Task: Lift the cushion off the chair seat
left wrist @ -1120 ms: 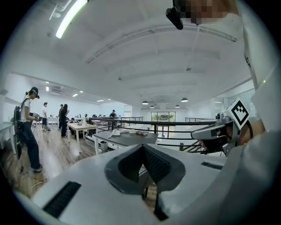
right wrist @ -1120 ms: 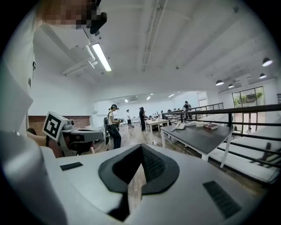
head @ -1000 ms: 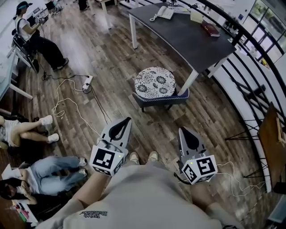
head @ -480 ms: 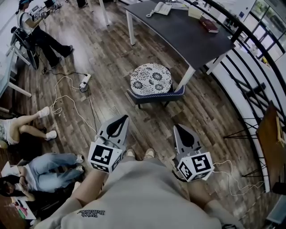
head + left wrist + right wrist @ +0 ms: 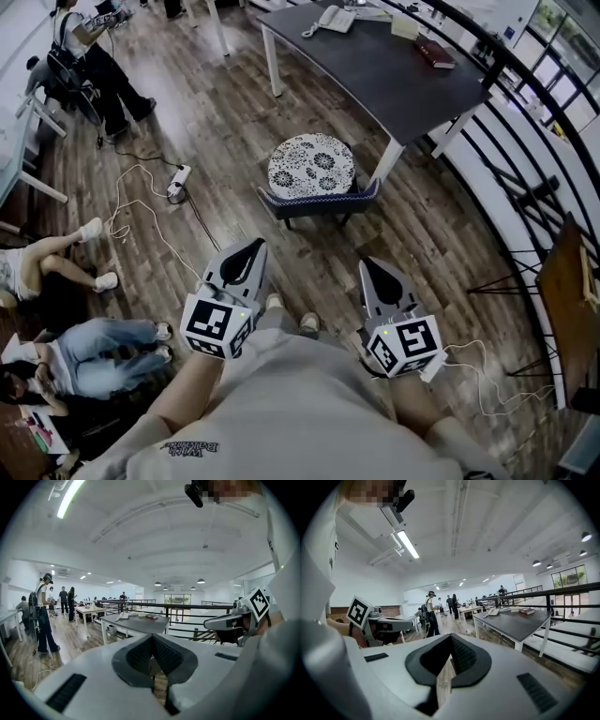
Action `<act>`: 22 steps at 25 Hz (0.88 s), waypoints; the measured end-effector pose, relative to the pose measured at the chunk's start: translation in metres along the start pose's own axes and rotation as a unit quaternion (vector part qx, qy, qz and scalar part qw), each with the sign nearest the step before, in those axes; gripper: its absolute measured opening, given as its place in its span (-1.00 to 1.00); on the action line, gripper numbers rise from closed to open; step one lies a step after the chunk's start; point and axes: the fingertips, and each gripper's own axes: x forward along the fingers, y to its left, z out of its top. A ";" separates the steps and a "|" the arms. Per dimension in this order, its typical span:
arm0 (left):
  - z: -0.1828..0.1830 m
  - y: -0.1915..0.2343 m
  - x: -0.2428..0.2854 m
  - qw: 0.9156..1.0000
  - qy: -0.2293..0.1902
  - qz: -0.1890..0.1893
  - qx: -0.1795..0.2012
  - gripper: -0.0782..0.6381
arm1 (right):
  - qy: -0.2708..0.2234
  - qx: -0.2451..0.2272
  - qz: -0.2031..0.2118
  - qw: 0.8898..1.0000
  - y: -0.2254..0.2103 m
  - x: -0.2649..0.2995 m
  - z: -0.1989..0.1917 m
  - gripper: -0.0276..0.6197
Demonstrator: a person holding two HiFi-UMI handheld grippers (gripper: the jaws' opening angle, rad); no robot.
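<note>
Cushion [image 5: 312, 165], round, lies flat on chair seat [image 5: 321, 201].

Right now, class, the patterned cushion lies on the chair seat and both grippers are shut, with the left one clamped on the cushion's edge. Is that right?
Not quite. The left gripper is shut on nothing, short of the cushion, as the head view shows. The cushion does lie on the chair seat, and the right gripper is shut too.

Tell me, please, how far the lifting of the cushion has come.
Done: nothing; the patterned cushion lies on the blue chair. In hand: the left hand-held gripper and the right hand-held gripper are shut, empty, short of the chair. Remaining: reaching, gripping and lifting the cushion.
</note>
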 end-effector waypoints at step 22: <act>0.005 0.027 0.059 1.000 -0.019 -0.010 -0.001 -0.77 | -0.008 -0.015 -0.007 1.000 -0.030 0.056 0.012 -0.91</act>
